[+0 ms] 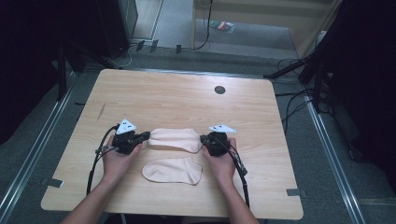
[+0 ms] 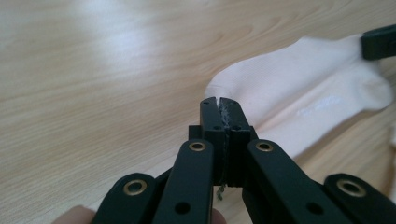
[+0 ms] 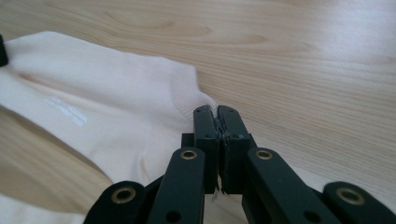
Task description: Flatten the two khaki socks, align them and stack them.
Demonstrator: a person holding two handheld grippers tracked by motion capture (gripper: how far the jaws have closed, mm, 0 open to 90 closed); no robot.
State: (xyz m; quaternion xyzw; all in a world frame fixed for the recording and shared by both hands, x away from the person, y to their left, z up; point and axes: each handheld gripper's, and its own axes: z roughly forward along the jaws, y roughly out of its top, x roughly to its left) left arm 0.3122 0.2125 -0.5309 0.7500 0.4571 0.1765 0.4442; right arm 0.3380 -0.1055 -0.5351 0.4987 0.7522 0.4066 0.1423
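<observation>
Two pale pink socks lie on the wooden table [image 1: 187, 98]. The farther sock [image 1: 175, 139] stretches sideways between my two grippers. My left gripper [image 1: 148, 135] is shut on its left end, and in the left gripper view the jaw tips [image 2: 218, 100] pinch the edge of the sock [image 2: 299, 88]. My right gripper [image 1: 202, 139] is shut on its right end, and the right gripper view has the closed jaws [image 3: 216, 109] at the sock's corner [image 3: 93, 93]. A shadow under the sock suggests that it hangs slightly off the table. The nearer sock [image 1: 172, 171] lies flat between the person's hands.
A small black round hole [image 1: 220, 89] sits in the table near its far edge. Bare wood surrounds the socks on all sides. Cables trail from both grippers toward the front edge. Dark stands and cables are on the floor around the table.
</observation>
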